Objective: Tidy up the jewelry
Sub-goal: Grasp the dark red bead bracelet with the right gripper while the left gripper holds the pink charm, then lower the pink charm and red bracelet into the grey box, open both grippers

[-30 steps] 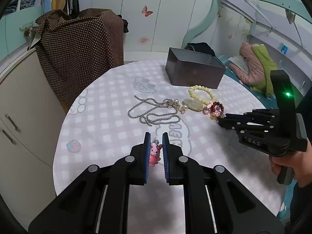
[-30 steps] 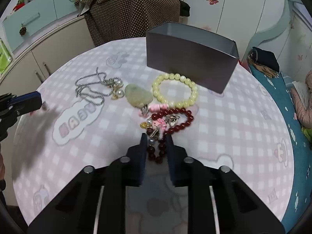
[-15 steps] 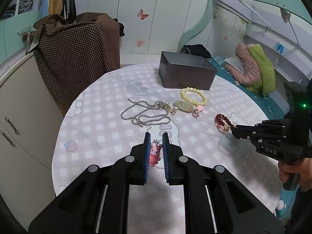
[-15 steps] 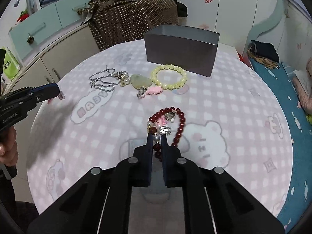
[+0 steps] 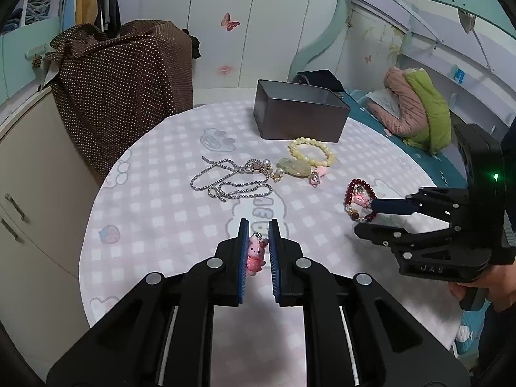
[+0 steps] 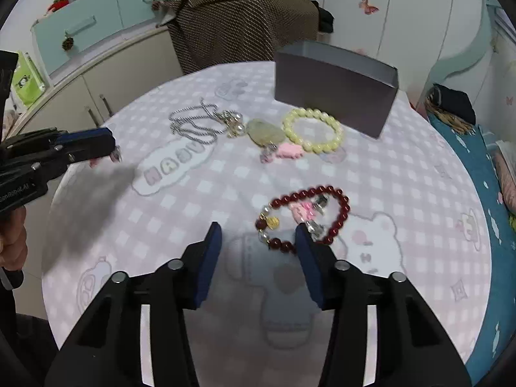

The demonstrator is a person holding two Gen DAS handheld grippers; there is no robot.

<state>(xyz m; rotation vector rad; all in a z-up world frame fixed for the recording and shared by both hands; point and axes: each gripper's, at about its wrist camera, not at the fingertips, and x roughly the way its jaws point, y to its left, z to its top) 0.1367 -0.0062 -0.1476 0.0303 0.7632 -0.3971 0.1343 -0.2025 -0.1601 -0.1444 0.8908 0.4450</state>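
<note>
On the near right of the worktop [image 6: 403, 167], the right hand-held gripper [image 6: 258, 242] is just spreading its jaws off the red bead bracelet [image 6: 306, 216], now lying loose, and would do well lifting clear without snagging beads, while the left hand-held gripper [image 5: 258, 251] is pinching the pink bunny charm [image 5: 255, 254].

Both wrist views look steeply down, close, sharing the round table [image 5: 154, 193].

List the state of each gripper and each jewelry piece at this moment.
left gripper: shut on pink charm.
right gripper: open, jaws just opening, holds nothing.
red bracelet: lying on table.
yellow bracelet: on table beside grey box.
silver chain: loose on table.
</note>
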